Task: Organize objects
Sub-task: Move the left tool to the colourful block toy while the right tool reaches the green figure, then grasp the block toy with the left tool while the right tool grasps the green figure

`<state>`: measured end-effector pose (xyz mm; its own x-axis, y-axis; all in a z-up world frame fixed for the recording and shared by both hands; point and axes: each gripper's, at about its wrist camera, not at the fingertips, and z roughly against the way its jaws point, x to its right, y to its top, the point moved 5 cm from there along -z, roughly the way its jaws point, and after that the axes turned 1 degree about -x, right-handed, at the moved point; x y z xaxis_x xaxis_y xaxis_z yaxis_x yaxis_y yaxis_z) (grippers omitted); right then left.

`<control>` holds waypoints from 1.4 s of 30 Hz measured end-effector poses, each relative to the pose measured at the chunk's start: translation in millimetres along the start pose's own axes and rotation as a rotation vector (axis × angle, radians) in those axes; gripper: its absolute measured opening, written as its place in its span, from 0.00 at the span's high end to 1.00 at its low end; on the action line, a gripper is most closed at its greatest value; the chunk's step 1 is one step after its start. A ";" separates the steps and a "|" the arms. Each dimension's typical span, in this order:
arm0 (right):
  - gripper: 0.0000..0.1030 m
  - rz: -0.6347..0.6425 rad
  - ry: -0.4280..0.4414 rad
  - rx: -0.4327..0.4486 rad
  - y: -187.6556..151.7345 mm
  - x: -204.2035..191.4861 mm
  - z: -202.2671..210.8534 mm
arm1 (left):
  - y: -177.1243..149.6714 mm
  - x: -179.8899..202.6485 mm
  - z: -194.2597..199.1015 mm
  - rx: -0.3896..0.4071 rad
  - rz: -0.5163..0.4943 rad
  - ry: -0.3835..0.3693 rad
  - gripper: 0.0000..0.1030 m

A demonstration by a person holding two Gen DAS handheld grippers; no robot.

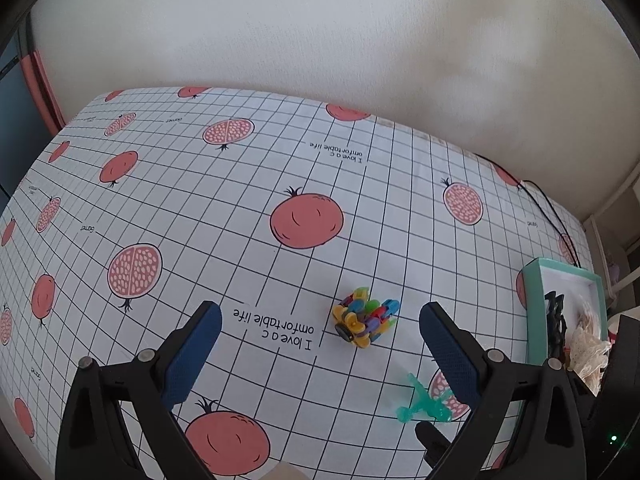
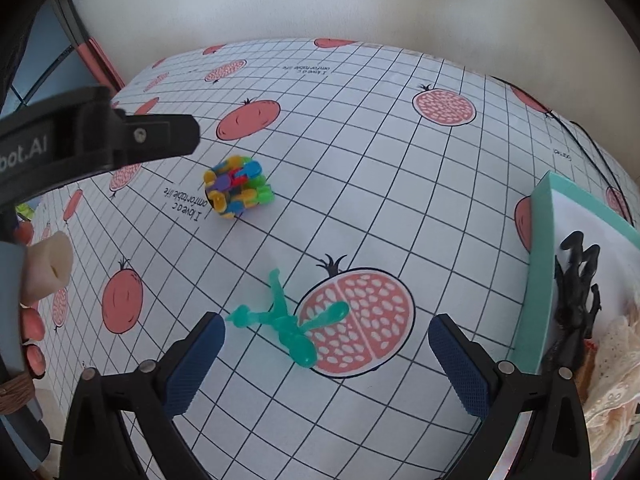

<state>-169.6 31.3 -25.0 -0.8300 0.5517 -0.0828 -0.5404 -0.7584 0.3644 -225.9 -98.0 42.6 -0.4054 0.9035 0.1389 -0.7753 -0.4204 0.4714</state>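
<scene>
A ball of colourful plastic pieces point(image 1: 364, 322) lies on the pomegranate-print tablecloth point(image 1: 240, 184), just ahead of my left gripper point(image 1: 320, 312), which is open and empty. A translucent green toy figure point(image 2: 288, 320) lies flat between the fingertips of my right gripper point(image 2: 326, 322), also open and holding nothing. That green figure point(image 1: 428, 400) shows beside the left gripper's right finger, and the colourful ball point(image 2: 238, 188) shows further off to the left in the right wrist view. A teal box point(image 2: 536, 280) at the right holds a black figure point(image 2: 578, 296).
Cream lace fabric point(image 2: 612, 368) lies in the box next to the black figure. A person's hand point(image 2: 32, 328) grips the left tool, whose black arm point(image 2: 156, 136) reaches in from the left. A black cable point(image 1: 548, 208) runs along the table's far right edge. A white wall stands behind.
</scene>
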 end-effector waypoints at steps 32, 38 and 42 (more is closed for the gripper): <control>0.09 0.040 -0.069 -0.021 0.8 -6.3 -14.4 | -8.5 23.5 -43.2 0.013 -0.117 -0.011 0.04; 0.26 0.033 -0.071 -0.017 2.8 0.9 -8.3 | -9.5 30.5 -44.6 0.019 -0.161 -0.001 0.18; 0.33 0.027 -0.058 -0.015 1.6 4.7 -4.4 | -10.6 32.8 -47.4 0.013 -0.166 0.002 0.30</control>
<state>-174.9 31.2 -28.9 -0.8352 0.5496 -0.0192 -0.5202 -0.7784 0.3514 -253.9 -67.9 0.9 -0.2730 0.9604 0.0566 -0.8256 -0.2641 0.4986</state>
